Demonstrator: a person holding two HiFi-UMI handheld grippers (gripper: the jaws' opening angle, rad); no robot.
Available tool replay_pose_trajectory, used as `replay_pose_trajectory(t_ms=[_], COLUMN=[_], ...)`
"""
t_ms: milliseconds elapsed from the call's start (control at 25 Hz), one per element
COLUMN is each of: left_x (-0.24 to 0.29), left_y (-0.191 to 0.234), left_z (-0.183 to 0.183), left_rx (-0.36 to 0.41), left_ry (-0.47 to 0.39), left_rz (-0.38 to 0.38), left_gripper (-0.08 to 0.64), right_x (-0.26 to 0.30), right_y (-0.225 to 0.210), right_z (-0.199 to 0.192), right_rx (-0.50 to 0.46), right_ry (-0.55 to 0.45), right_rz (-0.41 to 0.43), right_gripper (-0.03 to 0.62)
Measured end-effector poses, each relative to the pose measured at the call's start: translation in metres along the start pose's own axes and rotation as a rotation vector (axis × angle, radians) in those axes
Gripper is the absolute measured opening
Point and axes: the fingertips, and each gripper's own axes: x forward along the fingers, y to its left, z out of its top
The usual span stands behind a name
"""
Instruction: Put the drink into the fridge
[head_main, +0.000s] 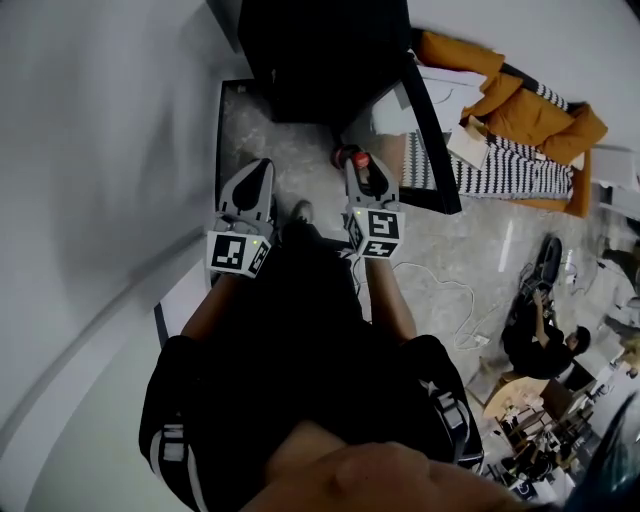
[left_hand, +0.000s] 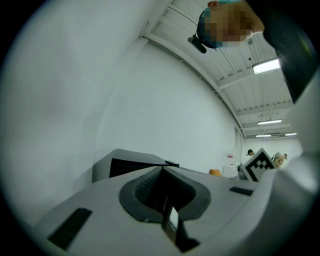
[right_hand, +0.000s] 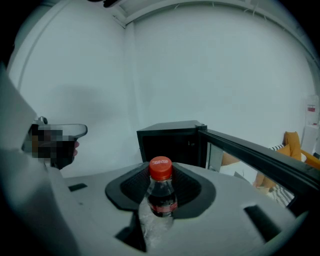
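Drink bottle with a red cap stands upright between the jaws of the right gripper, whose pads pinch its body. It is held out in front of the black fridge, not yet inside it. The fridge door is swung open to the right on a dark interior, while the left gripper, jaws pressed together on nothing, points level toward the white wall beside the fridge.

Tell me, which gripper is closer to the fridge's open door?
Right. The right gripper, holding the bottle, sits just beside the open door; the left gripper is farther away, toward the wall.
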Motion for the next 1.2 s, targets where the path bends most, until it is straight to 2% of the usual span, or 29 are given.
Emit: replay_pose_trajectory(t_ms=[440, 800, 1080, 1200], left_x=[0.060, 0.111, 0.139, 0.145], left_y=[0.036, 0.083, 0.110, 0.120], left_z=[-0.003, -0.002, -0.007, -0.020], left_rx=[0.004, -0.013, -0.018, -0.013], left_ry=[0.007, 0.034, 0.041, 0.082], left_rz=[-0.065, -0.111, -0.140, -0.159], left_gripper=[0.005, 0.005, 0.005, 0.005], right_x=[0.068, 0.147, 0.210, 0.236], right_y=[-0.012, -0.016, -0.019, -0.023], right_z=[0.005, 0.020, 0.015, 0.011], right_rx=[0.006, 0.003, -0.007, -0.010], right_ry=[0.024, 0.027, 0.041, 0.043], right_rz=[-0.041, -0.076, -0.085, -0.089], right_gripper=[0.124, 0.124, 0.124, 0.124])
